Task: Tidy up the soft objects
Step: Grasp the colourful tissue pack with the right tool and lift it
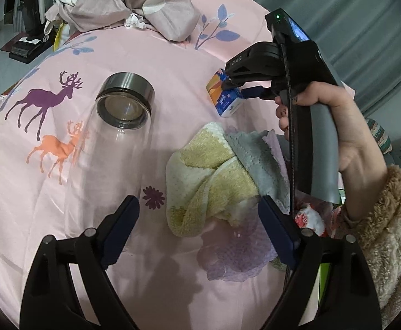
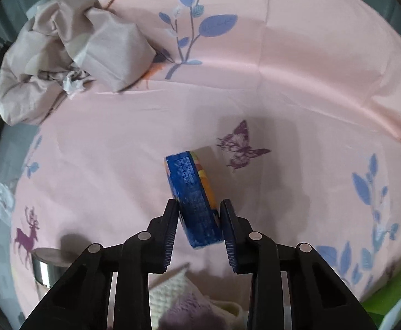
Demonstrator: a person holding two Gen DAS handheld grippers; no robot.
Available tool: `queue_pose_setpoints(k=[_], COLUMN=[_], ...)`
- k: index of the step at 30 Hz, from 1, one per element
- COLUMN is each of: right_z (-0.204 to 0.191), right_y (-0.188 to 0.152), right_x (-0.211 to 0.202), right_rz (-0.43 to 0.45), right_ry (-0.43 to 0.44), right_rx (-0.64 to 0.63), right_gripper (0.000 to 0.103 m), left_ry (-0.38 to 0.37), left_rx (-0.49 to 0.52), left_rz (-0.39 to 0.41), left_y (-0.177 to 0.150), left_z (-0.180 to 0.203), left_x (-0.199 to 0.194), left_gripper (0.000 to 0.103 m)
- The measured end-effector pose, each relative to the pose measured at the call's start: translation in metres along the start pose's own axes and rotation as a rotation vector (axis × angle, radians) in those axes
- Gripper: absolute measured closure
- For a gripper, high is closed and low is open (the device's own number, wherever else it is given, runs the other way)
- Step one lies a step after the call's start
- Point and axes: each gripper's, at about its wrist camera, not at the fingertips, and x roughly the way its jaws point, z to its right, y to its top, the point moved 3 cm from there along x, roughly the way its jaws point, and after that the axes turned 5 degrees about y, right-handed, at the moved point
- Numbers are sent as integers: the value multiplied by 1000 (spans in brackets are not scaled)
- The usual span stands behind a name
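One tissue pack [image 2: 193, 200] on the pink bedsheet [image 2: 283, 82], long axis pointing away, pinched by right hand-held gripper [image 2: 199, 209]. One towel pile [image 1: 217, 176] between spread left hand-held gripper [image 1: 199, 214]. One glass bottle [image 1: 117, 126].

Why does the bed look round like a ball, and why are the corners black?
Left wrist view: the fisheye lens bulges the pink printed bedsheet and darkens the corners. Right wrist view: same bulge; the gripper throws a soft shadow by the blue tissue pack.
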Motion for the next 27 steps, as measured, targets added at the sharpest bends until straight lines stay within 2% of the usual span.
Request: queue_pose_setpoints(k=[4,6,9,13,17,21,23,27], right_z=[2,4,8,20,31,36,37,37], right_y=[-8,-18,-36,-81,-139,-195,-227,-270], right_x=[-9,-27,-62,-122,-163,-176,-173,-157], right_rz=[20,38,91,163,216,222,200,154], right_ry=[31,109,183,289,389,411,432,476], right_rx=[20,49,68,113,148,155,184,237], right_gripper=[74,75,75,74,74,74,74,74], left_ry=[7,12,19,2,28,32,42,66], left_rx=[8,18,31,41,57,47,56,90], left_rz=[3,9,7,0,-9,-26,-25,-34], left_y=[-1,-4,-11,-26,-44,-60,-66,-83], left_z=[0,1,4,5,4,-2,-2,0], left_x=[-1,-4,-10,-24,-36,-46,-49,-52], left_gripper=[16,16,16,16,16,16,16,16])
